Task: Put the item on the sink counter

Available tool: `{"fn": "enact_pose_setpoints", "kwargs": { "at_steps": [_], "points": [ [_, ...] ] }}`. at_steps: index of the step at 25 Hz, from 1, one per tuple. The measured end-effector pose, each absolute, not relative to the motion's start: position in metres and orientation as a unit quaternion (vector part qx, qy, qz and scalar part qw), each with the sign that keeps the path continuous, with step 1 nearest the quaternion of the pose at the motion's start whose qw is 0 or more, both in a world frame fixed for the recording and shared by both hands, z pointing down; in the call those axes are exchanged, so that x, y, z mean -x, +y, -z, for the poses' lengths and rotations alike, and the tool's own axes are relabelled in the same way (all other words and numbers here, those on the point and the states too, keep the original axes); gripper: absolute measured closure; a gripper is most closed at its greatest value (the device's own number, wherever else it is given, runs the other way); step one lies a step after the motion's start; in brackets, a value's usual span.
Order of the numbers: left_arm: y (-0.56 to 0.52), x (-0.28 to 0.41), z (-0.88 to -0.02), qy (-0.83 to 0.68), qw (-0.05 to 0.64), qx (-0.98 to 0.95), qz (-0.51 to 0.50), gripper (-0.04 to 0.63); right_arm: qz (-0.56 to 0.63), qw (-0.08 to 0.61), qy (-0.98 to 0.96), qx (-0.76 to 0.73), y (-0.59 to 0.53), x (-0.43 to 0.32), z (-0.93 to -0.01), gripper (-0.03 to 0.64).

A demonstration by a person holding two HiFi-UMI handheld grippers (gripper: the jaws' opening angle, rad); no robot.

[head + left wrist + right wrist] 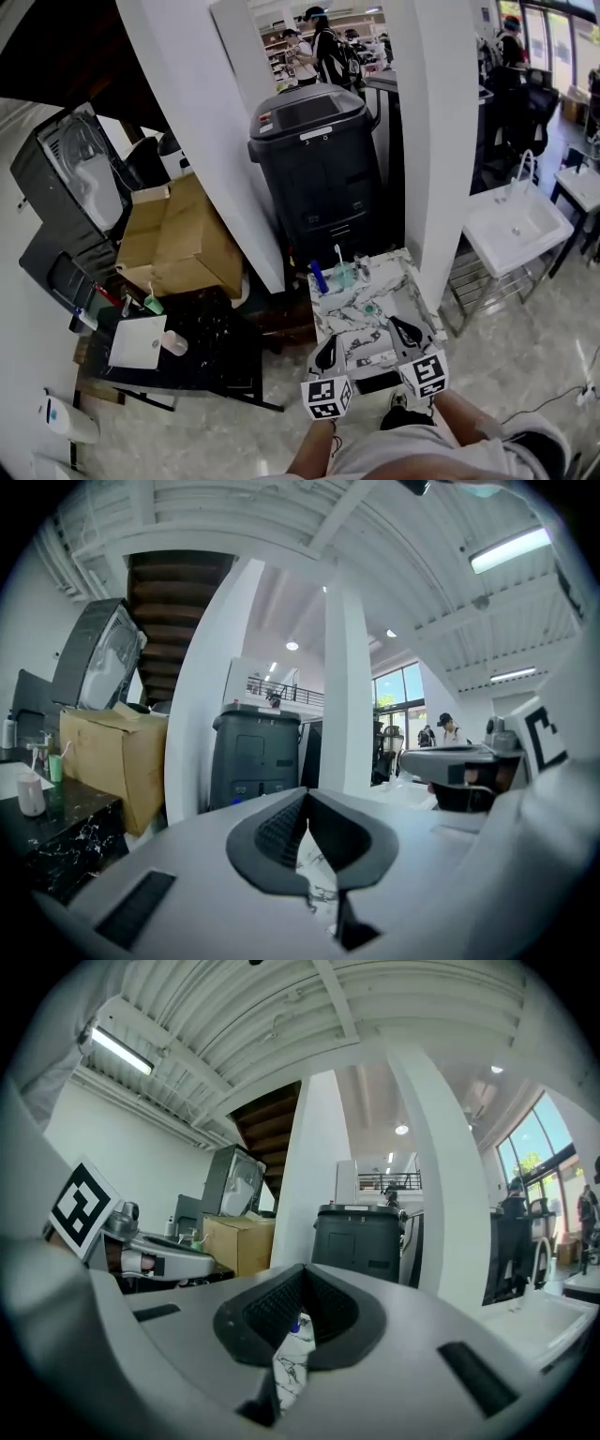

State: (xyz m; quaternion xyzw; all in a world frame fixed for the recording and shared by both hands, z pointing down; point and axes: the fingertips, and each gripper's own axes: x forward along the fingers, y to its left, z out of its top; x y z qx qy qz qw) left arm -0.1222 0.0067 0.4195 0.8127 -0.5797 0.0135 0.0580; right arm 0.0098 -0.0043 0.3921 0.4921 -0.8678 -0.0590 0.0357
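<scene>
A small marble-patterned table (pixel 412 302) stands right in front of me. On its far end are a blue item (pixel 319 277) and a cup with a toothbrush (pixel 343 274); a flat pack (pixel 375 358) lies near its front. Both grippers hover side by side over the near end. The left gripper (pixel 329 343) (pixel 306 795) has its jaws together with nothing between them. So does the right gripper (pixel 397 325) (pixel 302 1270). The black sink counter (pixel 220 352) with a white basin (pixel 138 340) stands to the left, bearing a pink cup (pixel 174 343) and a green cup (pixel 153 303).
A dark wheeled bin (pixel 319 169) stands behind the marble table between two white pillars (pixel 202 141). Cardboard boxes (pixel 183 234) sit behind the black counter. A white washbasin (pixel 516 225) is at the right. People stand far off at the back.
</scene>
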Motion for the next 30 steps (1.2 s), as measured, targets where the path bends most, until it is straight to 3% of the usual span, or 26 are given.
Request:
{"fn": "enact_pose_setpoints", "kwargs": {
  "at_steps": [5, 10, 15, 21, 30],
  "points": [
    [0.047, 0.113, -0.398, -0.565, 0.031, -0.824, 0.002, 0.584, 0.068, 0.027, -0.851, -0.52, 0.044, -0.025, -0.375, 0.612],
    [0.083, 0.112, -0.397, -0.576, 0.052, -0.815, 0.023, 0.584, 0.1, 0.046, -0.847, -0.52, 0.083, -0.026, -0.367, 0.612],
    [0.098, 0.095, -0.402, -0.575, 0.06, -0.816, 0.019, 0.584, 0.081, 0.062, -0.852, -0.514, 0.089, -0.032, -0.369, 0.612],
    [0.096, 0.093, -0.395, -0.602, 0.043, -0.798, 0.008, 0.585, 0.092, 0.029, -0.854, -0.511, 0.088, -0.052, -0.356, 0.612],
    [0.085, 0.033, -0.384, -0.579, 0.029, -0.815, 0.018, 0.584, 0.094, 0.037, -0.845, -0.524, 0.085, -0.108, -0.349, 0.612]
  ]
}}
